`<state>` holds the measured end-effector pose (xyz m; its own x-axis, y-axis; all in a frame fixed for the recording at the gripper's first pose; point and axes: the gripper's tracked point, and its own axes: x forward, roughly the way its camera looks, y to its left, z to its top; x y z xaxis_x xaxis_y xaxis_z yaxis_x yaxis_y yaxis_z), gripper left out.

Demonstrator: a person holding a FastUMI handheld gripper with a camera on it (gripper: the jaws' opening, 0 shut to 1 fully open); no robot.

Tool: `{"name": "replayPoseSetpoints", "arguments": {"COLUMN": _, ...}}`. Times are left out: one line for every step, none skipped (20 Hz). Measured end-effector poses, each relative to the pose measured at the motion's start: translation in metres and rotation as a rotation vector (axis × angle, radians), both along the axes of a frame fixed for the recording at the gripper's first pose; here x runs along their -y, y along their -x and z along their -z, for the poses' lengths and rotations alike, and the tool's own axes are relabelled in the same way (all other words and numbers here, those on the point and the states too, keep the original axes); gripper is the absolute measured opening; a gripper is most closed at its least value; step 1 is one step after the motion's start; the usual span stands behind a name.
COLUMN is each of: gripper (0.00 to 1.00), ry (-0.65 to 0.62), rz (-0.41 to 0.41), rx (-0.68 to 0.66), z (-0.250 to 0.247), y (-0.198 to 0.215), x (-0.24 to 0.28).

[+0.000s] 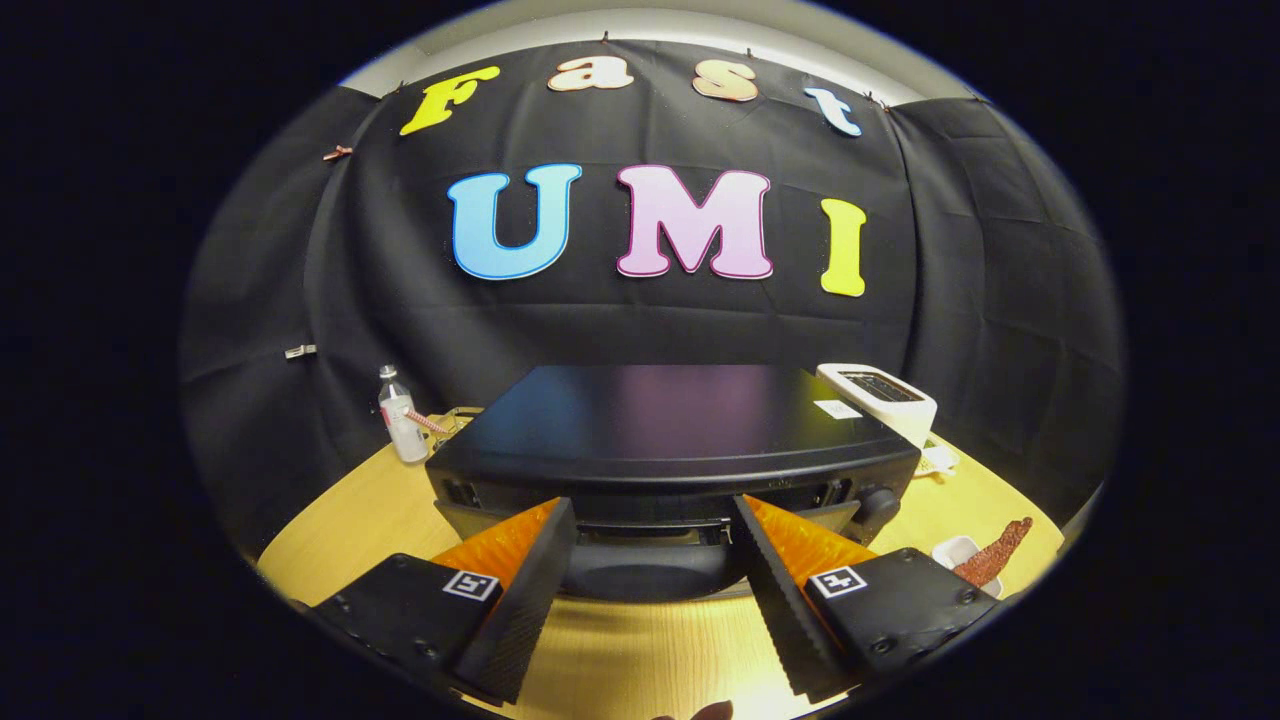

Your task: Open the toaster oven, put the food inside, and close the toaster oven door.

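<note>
In the gripper view, the black, flat-topped metal toaster oven (665, 435) stands on the table just ahead of the gripper (652, 520), seen from above its front edge. Its glossy top reflects a faint purple sheen, a round black knob (878, 503) sits at its front right corner, and the dark front below the top edge shows between the two fingers. Whether the door is ajar cannot be told from this angle. The gripper's fingers are spread wide with nothing held, their tips close against the oven's upper front.

The surface is a light wooden table (380, 500). To the right of the fingers lies a reddish-brown strip of food (995, 555) on a small white dish (955, 550). Behind the oven's right corner stands a white slot toaster (880, 395); to its left rear stands a clear plastic bottle (400, 415). Black cloth (300, 300) walls the booth behind.
</note>
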<state>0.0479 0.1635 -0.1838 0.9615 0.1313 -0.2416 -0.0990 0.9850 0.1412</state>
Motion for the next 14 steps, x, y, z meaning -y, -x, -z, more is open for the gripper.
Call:
{"name": "replayPoseSetpoints", "arguments": {"gripper": 0.96, "ry": -0.004, "rz": -0.004, "rx": -0.011, "z": 0.004, "y": 0.009, "x": 0.0}}
{"name": "replayPoseSetpoints", "arguments": {"gripper": 0.96, "ry": -0.01, "rz": -0.008, "rx": -0.024, "z": 0.008, "y": 0.018, "x": 0.001}}
{"name": "replayPoseSetpoints", "arguments": {"gripper": 0.96, "ry": -0.016, "rz": -0.016, "rx": -0.042, "z": 0.014, "y": 0.024, "x": 0.0}}
{"name": "replayPoseSetpoints", "arguments": {"gripper": 0.96, "ry": -0.025, "rz": -0.02, "rx": -0.058, "z": 0.018, "y": 0.03, "x": 0.001}}
{"name": "replayPoseSetpoints", "arguments": {"gripper": 0.97, "ry": -0.027, "rz": -0.026, "rx": -0.073, "z": 0.022, "y": 0.035, "x": 0.002}}
{"name": "replayPoseSetpoints", "arguments": {"gripper": 0.96, "ry": -0.021, "rz": -0.033, "rx": -0.085, "z": 0.025, "y": 0.038, "x": 0.001}}
{"name": "replayPoseSetpoints", "arguments": {"gripper": 0.96, "ry": -0.013, "rz": -0.038, "rx": -0.095, "z": 0.029, "y": 0.044, "x": 0.002}}
{"name": "replayPoseSetpoints", "arguments": {"gripper": 0.96, "ry": -0.006, "rz": -0.04, "rx": -0.108, "z": 0.034, "y": 0.051, "x": 0.003}}
{"name": "replayPoseSetpoints", "arguments": {"gripper": 0.97, "ry": -0.001, "rz": -0.042, "rx": -0.123, "z": 0.039, "y": 0.058, "x": 0.003}}
{"name": "replayPoseSetpoints", "arguments": {"gripper": 0.96, "ry": 0.006, "rz": -0.043, "rx": -0.139, "z": 0.043, "y": 0.063, "x": 0.003}}
{"name": "replayPoseSetpoints", "arguments": {"gripper": 0.96, "ry": 0.017, "rz": -0.047, "rx": -0.157, "z": 0.047, "y": 0.065, "x": 0.003}}
{"name": "replayPoseSetpoints", "arguments": {"gripper": 0.96, "ry": 0.03, "rz": -0.051, "rx": -0.177, "z": 0.052, "y": 0.07, "x": 0.002}}
{"name": "replayPoseSetpoints", "arguments": {"gripper": 0.96, "ry": 0.044, "rz": -0.056, "rx": -0.199, "z": 0.059, "y": 0.075, "x": 0.002}}
{"name": "replayPoseSetpoints", "arguments": {"gripper": 0.96, "ry": 0.058, "rz": -0.062, "rx": -0.217, "z": 0.066, "y": 0.08, "x": 0.002}}
